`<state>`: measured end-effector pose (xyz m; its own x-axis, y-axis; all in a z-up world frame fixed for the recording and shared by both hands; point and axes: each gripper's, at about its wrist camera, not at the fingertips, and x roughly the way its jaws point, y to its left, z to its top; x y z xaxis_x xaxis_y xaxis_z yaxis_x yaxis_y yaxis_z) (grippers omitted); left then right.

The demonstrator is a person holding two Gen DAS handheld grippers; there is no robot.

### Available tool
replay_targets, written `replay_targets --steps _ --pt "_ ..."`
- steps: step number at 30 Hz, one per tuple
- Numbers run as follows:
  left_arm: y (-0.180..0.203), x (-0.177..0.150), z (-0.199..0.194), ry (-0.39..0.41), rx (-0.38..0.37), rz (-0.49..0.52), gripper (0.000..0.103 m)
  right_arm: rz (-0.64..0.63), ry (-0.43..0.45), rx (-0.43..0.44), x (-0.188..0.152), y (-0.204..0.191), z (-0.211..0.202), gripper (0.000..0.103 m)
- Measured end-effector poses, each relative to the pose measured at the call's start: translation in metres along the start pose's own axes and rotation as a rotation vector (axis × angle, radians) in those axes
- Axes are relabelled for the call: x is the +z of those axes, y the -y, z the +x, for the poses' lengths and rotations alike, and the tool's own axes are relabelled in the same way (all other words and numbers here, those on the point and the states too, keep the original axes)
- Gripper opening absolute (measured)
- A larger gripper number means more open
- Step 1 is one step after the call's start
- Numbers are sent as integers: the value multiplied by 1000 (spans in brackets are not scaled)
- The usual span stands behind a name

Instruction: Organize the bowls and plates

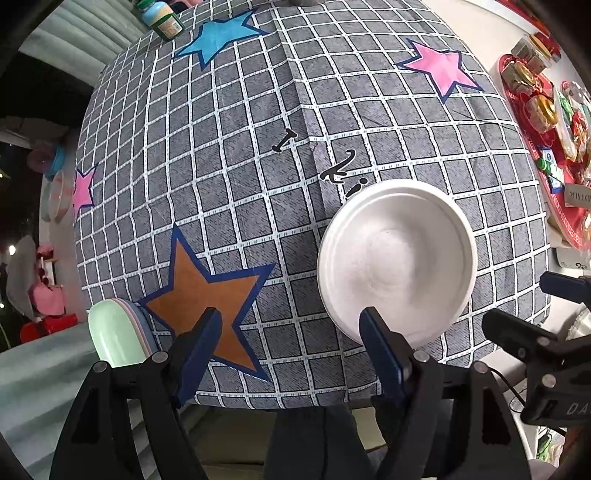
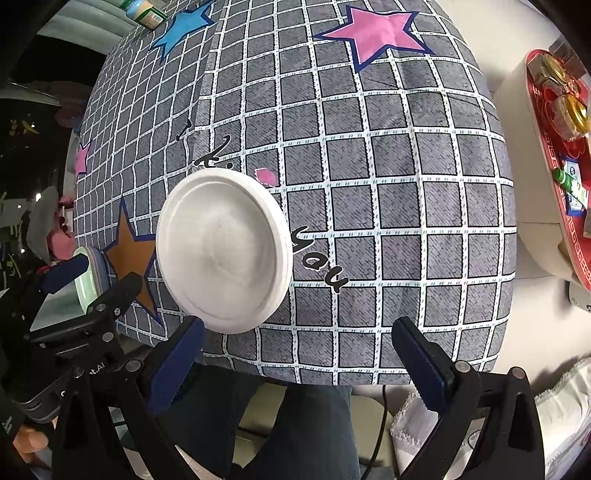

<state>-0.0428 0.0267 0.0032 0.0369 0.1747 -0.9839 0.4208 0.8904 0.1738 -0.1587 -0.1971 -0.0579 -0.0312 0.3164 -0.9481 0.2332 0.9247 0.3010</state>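
Observation:
A white round plate (image 1: 397,260) lies on the grey checked tablecloth (image 1: 258,166) near its front edge; it also shows in the right wrist view (image 2: 223,249). A stack of pastel plates (image 1: 118,332), mint green on top, sits at the front left corner and shows in the right wrist view (image 2: 86,280). My left gripper (image 1: 291,332) is open and empty above the front edge, its right finger (image 1: 380,347) over the white plate's near rim. My right gripper (image 2: 295,347) is open and empty, to the right of the white plate.
A red tray (image 1: 569,206) with jars and packets stands on a white surface to the right, also in the right wrist view (image 2: 546,155). A bottle (image 1: 162,18) stands at the far left corner of the cloth. The person's legs (image 2: 295,424) are below the table edge.

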Motion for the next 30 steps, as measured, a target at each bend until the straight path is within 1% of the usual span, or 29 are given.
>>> replay_targets --steps 6,16,26,30 --pt "-3 4 1 5 -2 -17 80 -8 -23 -14 0 -2 4 102" --pt "-13 10 7 -3 -9 -70 80 -41 -35 -35 7 -8 4 102" --pt "-21 7 6 -3 4 -84 80 -71 -43 -34 12 -15 6 102" --pt "-23 10 5 2 2 -90 80 -77 -43 -31 12 -18 6 102"
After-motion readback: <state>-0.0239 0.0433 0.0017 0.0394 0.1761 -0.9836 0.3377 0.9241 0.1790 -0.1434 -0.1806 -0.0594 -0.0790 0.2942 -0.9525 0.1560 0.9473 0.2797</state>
